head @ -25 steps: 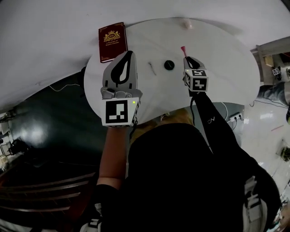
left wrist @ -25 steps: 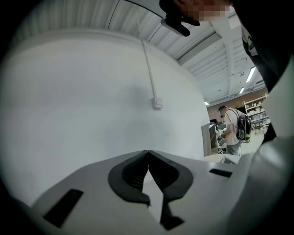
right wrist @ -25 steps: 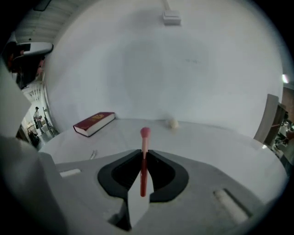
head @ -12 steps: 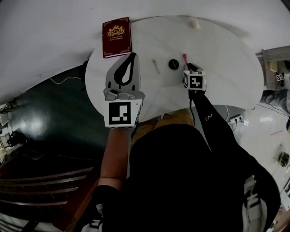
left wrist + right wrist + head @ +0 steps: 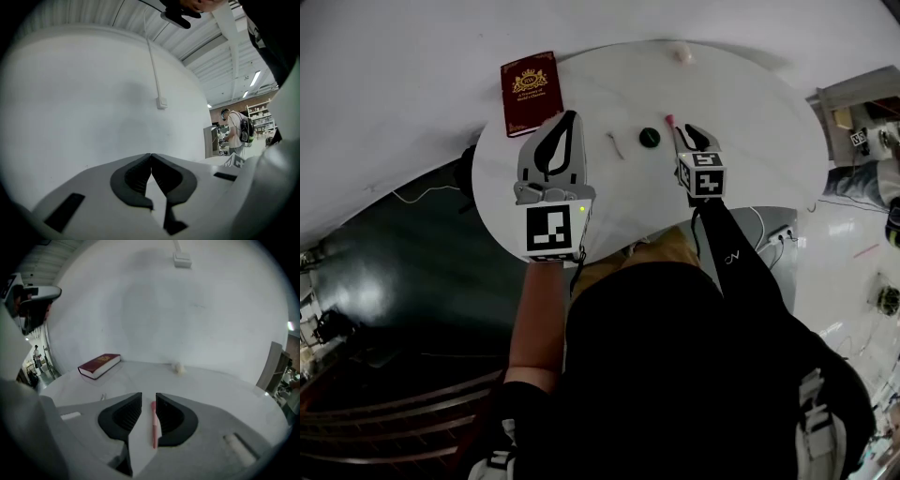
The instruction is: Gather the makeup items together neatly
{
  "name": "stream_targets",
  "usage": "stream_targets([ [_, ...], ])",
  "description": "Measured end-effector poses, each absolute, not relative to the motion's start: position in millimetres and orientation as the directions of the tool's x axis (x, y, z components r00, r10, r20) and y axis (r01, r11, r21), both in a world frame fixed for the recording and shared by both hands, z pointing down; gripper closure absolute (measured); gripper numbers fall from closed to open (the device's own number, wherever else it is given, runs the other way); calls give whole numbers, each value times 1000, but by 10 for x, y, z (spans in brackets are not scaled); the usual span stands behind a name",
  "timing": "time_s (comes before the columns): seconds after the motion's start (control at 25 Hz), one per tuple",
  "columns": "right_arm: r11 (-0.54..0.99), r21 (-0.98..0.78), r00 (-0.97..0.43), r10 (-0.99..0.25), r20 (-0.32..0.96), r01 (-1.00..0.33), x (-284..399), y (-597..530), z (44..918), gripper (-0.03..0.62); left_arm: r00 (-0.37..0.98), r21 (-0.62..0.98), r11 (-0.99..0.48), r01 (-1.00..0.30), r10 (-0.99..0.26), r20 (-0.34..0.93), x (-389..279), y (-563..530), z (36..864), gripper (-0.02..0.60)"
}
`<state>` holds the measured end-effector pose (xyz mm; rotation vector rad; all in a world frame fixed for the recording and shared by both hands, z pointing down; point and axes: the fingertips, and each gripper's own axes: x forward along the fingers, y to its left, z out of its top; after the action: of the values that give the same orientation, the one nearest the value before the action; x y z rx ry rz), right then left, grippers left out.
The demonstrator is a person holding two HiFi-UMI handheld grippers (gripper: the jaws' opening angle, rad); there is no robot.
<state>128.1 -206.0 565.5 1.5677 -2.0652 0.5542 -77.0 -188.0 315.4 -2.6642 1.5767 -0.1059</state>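
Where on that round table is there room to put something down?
The table's right side is bare, from the right gripper to the rim. So is the far strip between red book and pale lump. Crowded: the middle, where pin, black disc and pink stick lie close, the stick between that gripper's jaws, which have just been opening.

From here the round table (image 5: 750, 122) reads as smooth white with a soft sheen. The book (image 5: 531, 91) has a dark red, leather-look cover stamped in shiny gilt. The pink stick (image 5: 153, 423) looks like smooth plastic. My left gripper (image 5: 151, 154) is matt grey plastic, its pads (image 5: 133, 176) ribbed, black and rubbery.
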Motion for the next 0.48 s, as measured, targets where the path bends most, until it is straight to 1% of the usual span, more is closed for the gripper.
stream_targets([
  [0.2, 265, 20, -225, -854, 470, -964, 1204, -2013, 4920, 516, 549, -64, -553, -831, -833, 65, -643, -1884, 3149, 571],
  [0.36, 226, 18, -201, -897, 395, -974, 1264, -1839, 4546, 516, 656, -87, -654, -751, -755, 6, -392, -1775, 3038, 572],
  [0.48, 206, 24, -184, -916, 356, -978, 1309, -1676, 4382, 516, 691, -100, -689, -718, -723, 16, -266, -1701, 3059, 572],
])
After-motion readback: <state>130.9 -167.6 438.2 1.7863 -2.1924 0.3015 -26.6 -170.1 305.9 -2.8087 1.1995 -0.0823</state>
